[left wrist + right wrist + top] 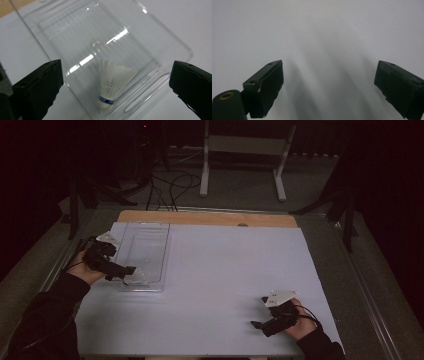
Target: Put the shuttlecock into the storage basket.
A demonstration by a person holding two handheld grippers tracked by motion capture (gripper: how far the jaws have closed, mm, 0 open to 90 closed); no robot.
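Note:
A clear plastic tray (145, 225) lies on the left part of the white table top (225, 265). A white feather shuttlecock (111, 85) with a blue band lies inside the tray (175, 42), cork end toward its near corner; in the high view the shuttlecock (136, 278) shows as a pale shape there. My left gripper (129, 272) hovers at that corner, open, its jaws standing wide to either side of the shuttlecock without touching it (117, 75). My right gripper (259, 311) rests low at the table's front right, open over bare white surface (329, 80).
A wooden strip (200, 217) borders the far edge of the table. Beyond it on the floor stand a white frame (245, 145) and black cables (170, 190). Dark stands flank both sides. A wide white stretch lies between the two grippers.

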